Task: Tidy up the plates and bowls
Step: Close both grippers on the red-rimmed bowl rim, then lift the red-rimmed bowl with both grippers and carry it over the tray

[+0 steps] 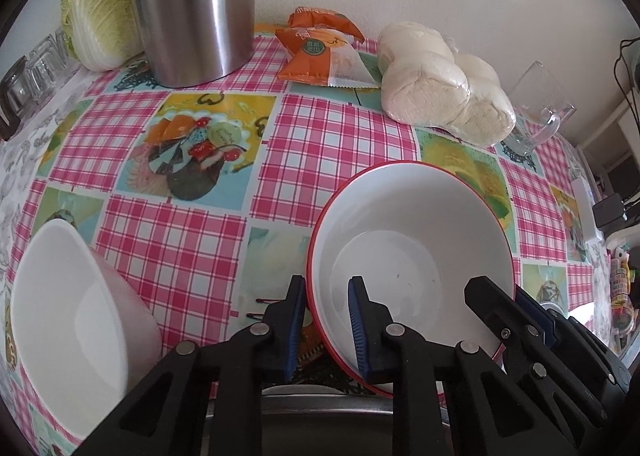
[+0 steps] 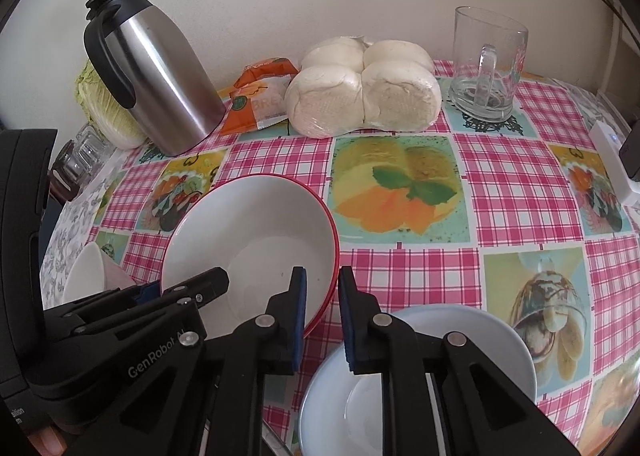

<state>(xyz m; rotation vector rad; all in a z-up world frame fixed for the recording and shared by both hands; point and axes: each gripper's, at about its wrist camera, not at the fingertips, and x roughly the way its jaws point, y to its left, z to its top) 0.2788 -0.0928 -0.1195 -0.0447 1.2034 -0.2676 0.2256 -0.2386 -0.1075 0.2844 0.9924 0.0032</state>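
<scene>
Left claw: my left gripper (image 1: pixel 326 320) is pinched shut on the near-left rim of the red-rimmed white ceramic bowl (image 1: pixel 412 256), one pad inside, one outside.
Right claw: my right gripper (image 2: pixel 322 316) clamps the same bowl's right rim.
Beside left claw: a plain white bowl (image 1: pixel 68 320) sits to its left.
Under right claw: a pale blue plate (image 2: pixel 500 340) on the pink checked tablecloth (image 2: pixel 520 176).

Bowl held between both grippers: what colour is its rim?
Red rim on a white bowl, seen best in the left wrist view.
</scene>
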